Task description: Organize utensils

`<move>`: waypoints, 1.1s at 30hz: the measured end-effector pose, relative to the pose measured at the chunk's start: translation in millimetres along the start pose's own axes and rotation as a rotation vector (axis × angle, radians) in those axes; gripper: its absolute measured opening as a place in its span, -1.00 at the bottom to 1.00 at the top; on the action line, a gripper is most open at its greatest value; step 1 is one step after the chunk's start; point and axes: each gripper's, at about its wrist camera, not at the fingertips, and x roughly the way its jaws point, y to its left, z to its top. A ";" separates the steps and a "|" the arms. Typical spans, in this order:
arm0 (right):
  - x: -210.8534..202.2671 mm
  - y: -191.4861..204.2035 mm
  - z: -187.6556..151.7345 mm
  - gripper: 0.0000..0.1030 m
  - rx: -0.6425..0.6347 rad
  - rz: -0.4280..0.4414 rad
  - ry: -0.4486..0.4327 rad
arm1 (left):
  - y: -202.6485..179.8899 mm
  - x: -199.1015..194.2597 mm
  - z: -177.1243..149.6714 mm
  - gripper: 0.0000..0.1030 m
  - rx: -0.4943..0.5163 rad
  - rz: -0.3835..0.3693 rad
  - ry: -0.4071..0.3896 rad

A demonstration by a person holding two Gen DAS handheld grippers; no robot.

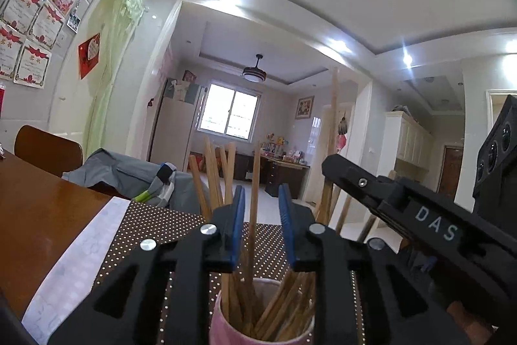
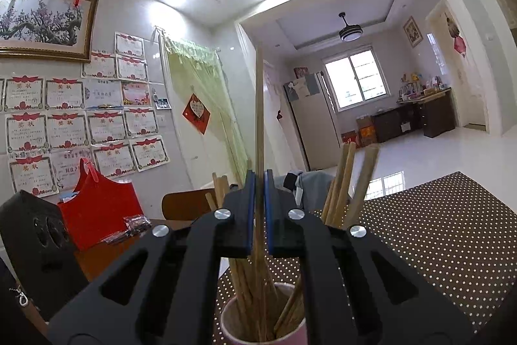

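Left wrist view looks level over a pink cup (image 1: pixel 261 312) that stands on a dotted mat (image 1: pixel 155 222) at 6 o'clock, packed with wooden chopsticks (image 1: pixel 213 177) standing on end, as I judge it to keep them upright and together. The left gripper (image 1: pixel 262 215) hangs just above the cup with its blue pads (image 1: pixel 238 215) set a narrow way apart; one chopstick (image 1: pixel 255 183) rises between them, and the pads do not look pressed on it, so I take it as let go into the cup. At 3 o'clock the right gripper (image 1: pixel 332 165) reaches in, its pads closed on a taller chopstick (image 1: pixel 332 118) held upright, probably so it can drop straight down among the rest.

Right wrist view shows that same grip: blue pads (image 2: pixel 250 209) clamp one chopstick (image 2: pixel 259 105) that stands well above the others, with the cup (image 2: pixel 265 325) at 6 o'clock beneath.

Counts: one cup, one mat, two grippers, one chopstick in the right grip. Chopsticks in the cup number well over ten; they overlap too much for an exact count.
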 end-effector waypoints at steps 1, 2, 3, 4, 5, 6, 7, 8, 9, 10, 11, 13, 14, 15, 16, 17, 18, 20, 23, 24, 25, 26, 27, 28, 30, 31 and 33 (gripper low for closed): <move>-1.3 0.5 -0.6 -0.88 -0.002 -0.001 0.005 | 0.4 -1.8 0.2 -0.59 0.000 0.000 0.006; -3.3 1.6 -1.4 -0.88 -0.004 -0.003 0.010 | 0.9 -3.5 0.7 -0.57 -0.001 0.001 0.014; -5.1 2.3 -1.9 -0.88 -0.007 -0.005 0.013 | 1.3 -4.6 1.3 -0.53 -0.002 0.000 0.020; -6.9 2.8 -2.7 -0.88 -0.010 -0.007 0.018 | 2.1 -7.4 2.5 -0.43 -0.002 0.003 0.029; -9.1 3.3 -3.9 -0.88 -0.012 -0.010 0.026 | 2.1 -9.2 3.6 -0.38 0.001 0.010 0.035; -10.5 3.4 -4.6 -0.88 -0.012 -0.011 0.031 | 2.1 -10.7 4.3 -0.38 0.006 0.018 0.041; -11.9 3.8 -5.2 -0.88 -0.013 -0.014 0.035 | 2.1 -13.5 5.8 -0.35 0.010 0.022 0.050; -13.7 4.9 -5.9 -0.88 -0.016 -0.017 0.040 | 2.5 -15.8 6.6 -0.29 0.011 0.024 0.056; -15.2 5.8 -6.6 -0.88 -0.018 -0.021 0.046 | 2.8 -18.3 7.5 -0.25 0.013 0.033 0.060; -16.8 6.7 -7.5 -0.88 -0.020 -0.026 0.051 | 3.1 -22.2 9.4 -0.17 0.018 0.053 0.065; -17.6 7.1 -7.8 -0.88 -0.021 -0.029 0.054 | 2.7 -24.8 10.2 -0.11 0.021 0.064 0.067; -18.6 7.8 -9.1 -0.88 -0.020 -0.035 0.067 | 3.2 -29.3 12.7 -0.11 0.030 0.089 0.081; -18.8 8.9 -9.9 -0.88 -0.023 -0.039 0.074 | 3.9 -31.2 14.0 -0.11 0.030 0.099 0.092; -19.4 9.8 -10.7 -0.88 -0.027 -0.044 0.078 | 4.7 -32.3 15.1 -0.11 0.030 0.106 0.102; -19.8 10.5 -11.2 -0.88 -0.029 -0.048 0.082 | 6.0 -33.5 16.3 -0.08 0.027 0.118 0.117; -20.1 11.0 -12.5 -0.88 -0.029 -0.051 0.089 | 6.9 -34.1 17.1 -0.01 0.026 0.129 0.132; -20.7 11.7 -13.8 -0.88 -0.031 -0.054 0.094 | 8.2 -35.5 18.0 0.02 0.027 0.141 0.150; -21.9 13.0 -16.3 -0.88 -0.040 -0.060 0.102 | 9.1 -37.9 18.3 0.12 0.032 0.156 0.164; -22.5 13.9 -20.5 -0.88 -0.042 -0.069 0.121 | 8.4 -41.5 17.6 0.15 0.057 0.174 0.187; -22.1 14.2 -22.3 -0.88 -0.043 -0.071 0.130 | 8.0 -42.0 17.0 0.16 0.068 0.181 0.197; -21.4 14.5 -24.6 -0.88 -0.045 -0.074 0.142 | 7.3 -42.6 16.5 0.16 0.074 0.187 0.203; -21.3 14.8 -26.3 -0.88 -0.049 -0.074 0.151 | 6.9 -43.4 15.9 0.16 0.076 0.190 0.210; -21.1 15.2 -28.6 -0.88 -0.054 -0.075 0.159 | 7.4 -43.8 15.3 0.16 0.077 0.191 0.221; -20.7 15.6 -30.4 -0.88 -0.059 -0.076 0.169 | 7.1 -44.4 14.8 0.17 0.077 0.193 0.229; -19.7 14.9 -34.8 -0.88 -0.057 -0.082 0.189 | 7.8 -45.0 13.0 0.18 0.075 0.198 0.250; -20.3 14.4 -36.2 -0.88 -0.054 -0.086 0.194 | 9.1 -44.8 12.2 0.18 0.071 0.202 0.265; -21.6 14.2 -37.3 -0.88 -0.045 -0.086 0.201 | 9.1 -44.8 10.8 0.19 0.064 0.205 0.285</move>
